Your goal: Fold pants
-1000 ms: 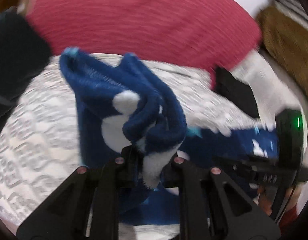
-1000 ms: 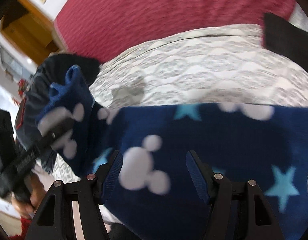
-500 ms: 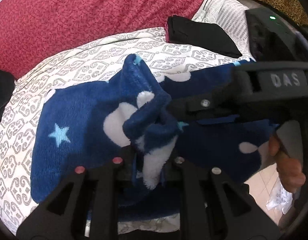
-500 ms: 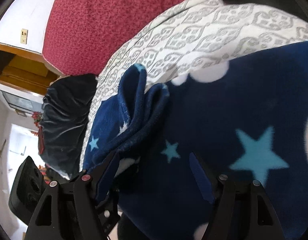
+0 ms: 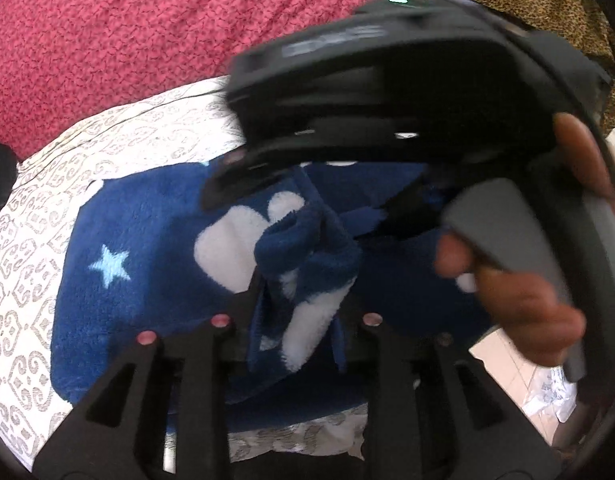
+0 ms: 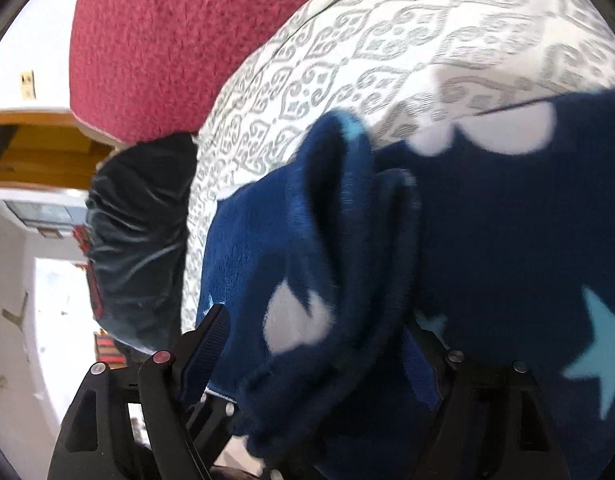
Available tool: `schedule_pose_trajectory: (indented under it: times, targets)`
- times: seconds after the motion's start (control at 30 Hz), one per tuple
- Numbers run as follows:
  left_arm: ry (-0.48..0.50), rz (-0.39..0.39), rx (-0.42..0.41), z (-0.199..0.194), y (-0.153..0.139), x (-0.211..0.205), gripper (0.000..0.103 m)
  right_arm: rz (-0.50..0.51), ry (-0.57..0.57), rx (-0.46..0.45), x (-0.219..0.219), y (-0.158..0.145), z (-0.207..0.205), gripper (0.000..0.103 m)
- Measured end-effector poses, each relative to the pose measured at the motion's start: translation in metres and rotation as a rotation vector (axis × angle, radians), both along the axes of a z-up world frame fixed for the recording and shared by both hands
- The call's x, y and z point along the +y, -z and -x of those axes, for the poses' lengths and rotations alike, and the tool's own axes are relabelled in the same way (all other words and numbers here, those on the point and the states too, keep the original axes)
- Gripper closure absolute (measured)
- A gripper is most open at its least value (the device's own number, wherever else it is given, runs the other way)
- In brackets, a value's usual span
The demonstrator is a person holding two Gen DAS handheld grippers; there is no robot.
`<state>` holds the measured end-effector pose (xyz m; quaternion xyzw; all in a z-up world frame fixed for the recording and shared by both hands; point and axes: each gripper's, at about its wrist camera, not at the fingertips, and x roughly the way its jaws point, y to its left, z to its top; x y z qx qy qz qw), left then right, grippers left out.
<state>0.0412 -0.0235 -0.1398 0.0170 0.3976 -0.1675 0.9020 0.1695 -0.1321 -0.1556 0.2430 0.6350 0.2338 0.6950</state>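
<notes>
Since a second ago, we note the right tool (image 6: 319,360) has crossed to the left tool (image 5: 295,320). Left is clenched on the fleece pants (image 5: 147,280); the right is spread around a fold. A handover appears imminent.

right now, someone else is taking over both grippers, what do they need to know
Left gripper: shut on a bunched fold of the blue fleece pants.
Right gripper: fabric of the same pants bunched between its fingers; whether it has closed cannot be told.
The pants lie spread on the patterned white cushion, in front of the red cushion.
The person's right hand and its gripper cross right in front of the left one.
Done: fabric picked up at one end. Left: lay the fold flat, then release.
</notes>
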Motion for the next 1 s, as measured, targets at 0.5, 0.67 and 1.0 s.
schedule_pose_trajectory:
  times: [0.5,0.67,1.0]
  targets:
    - [-0.061,-0.066,-0.063,0.030,-0.016,0.025,0.034,0.166,-0.032,-0.240,0.001,-0.047,0.015,0.088]
    - [-0.050,-0.078,-0.059,0.037,-0.014,0.022,0.034,0.186,-0.017,-0.276,-0.012,-0.061,0.017,0.088]
    - [-0.109,0.005,-0.057,0.031,-0.026,0.054,0.034,0.234,0.021,-0.300,-0.052,-0.077,0.024,0.088]
